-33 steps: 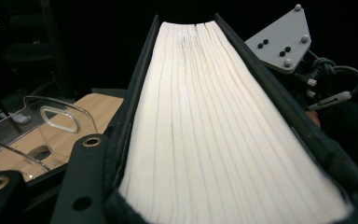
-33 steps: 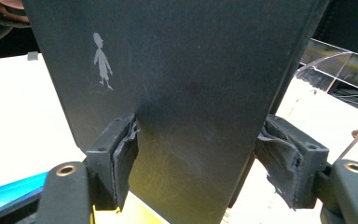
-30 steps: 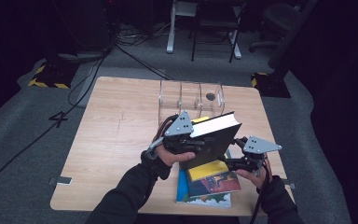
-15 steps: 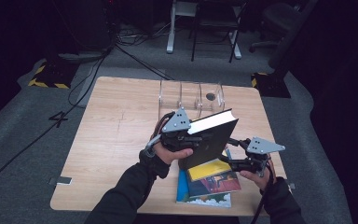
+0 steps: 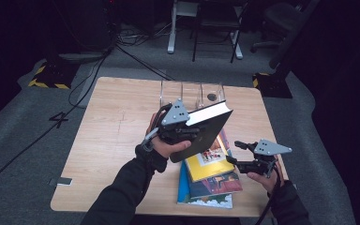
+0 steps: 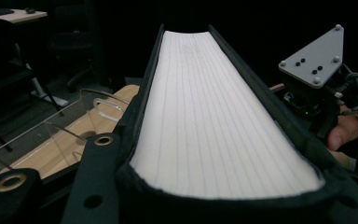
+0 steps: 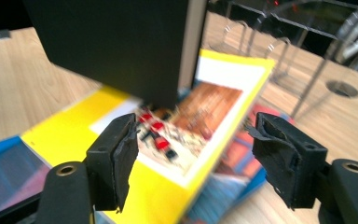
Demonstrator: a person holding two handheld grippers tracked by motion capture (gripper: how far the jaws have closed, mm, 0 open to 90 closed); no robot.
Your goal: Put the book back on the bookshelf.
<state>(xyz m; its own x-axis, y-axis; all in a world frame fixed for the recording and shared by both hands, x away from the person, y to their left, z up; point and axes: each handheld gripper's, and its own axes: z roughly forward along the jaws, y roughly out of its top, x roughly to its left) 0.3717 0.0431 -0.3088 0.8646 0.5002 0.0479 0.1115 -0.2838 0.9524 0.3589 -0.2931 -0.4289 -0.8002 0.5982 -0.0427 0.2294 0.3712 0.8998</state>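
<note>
A wooden table (image 5: 112, 140) is taking up most of the floor space here, with a clear plastic rack (image 5: 187, 93) standing near its far edge. Toward the near right corner a stack of books (image 5: 208, 180) is lying flat, a yellow book (image 5: 211, 161) sitting on top of it and a blue one (image 5: 204, 199) showing at the bottom. Above that stack a thick black book (image 5: 206, 131) is hanging in the air, tilted, its white page edges (image 6: 214, 116) facing up and away toward the rack. The left gripper (image 5: 180, 126) is clamping it by the spine end, one jaw pressing each cover, and those jaws have just been closing a little further onto the book between them. The person's left hand (image 5: 166, 145) is wrapping under the gripper, a dark sleeve trailing back toward the near edge of the table. Off to the right, the right gripper (image 5: 236, 152) is hovering low just beside the stack, pointing in at it, with its grey plate (image 5: 272, 148) on top. Its jaws are standing apart with nothing between them; in the right gripper view the yellow book (image 7: 177, 154) is lying beyond the gap and the black book's lower corner (image 7: 121, 46) is hanging above it.
</note>
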